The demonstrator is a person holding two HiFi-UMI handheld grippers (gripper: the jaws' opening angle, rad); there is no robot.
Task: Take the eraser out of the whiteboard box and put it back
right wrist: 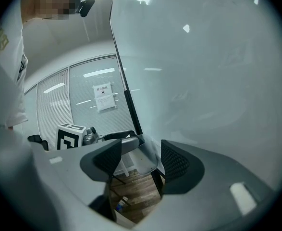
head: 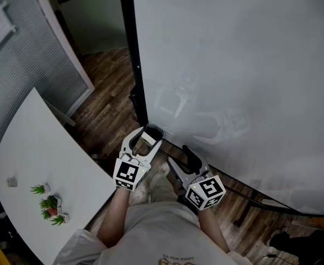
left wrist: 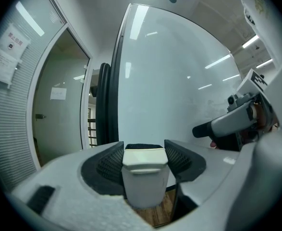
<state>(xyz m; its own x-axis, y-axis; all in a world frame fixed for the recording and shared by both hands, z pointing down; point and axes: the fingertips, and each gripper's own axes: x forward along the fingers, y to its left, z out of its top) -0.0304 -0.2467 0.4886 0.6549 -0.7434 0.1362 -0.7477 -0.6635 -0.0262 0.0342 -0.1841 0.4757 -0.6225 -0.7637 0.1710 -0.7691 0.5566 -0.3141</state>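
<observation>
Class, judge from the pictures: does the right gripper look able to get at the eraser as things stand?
Probably not. The left gripper appears clamped on both sides of the eraser at the box by the whiteboard edge, blocking it. The right gripper, open and empty, sits alongside.

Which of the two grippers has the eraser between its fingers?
The left gripper, at the left of the head view: the white eraser is clamped between its fingers. The right gripper has open fingers with nothing between them.
</observation>
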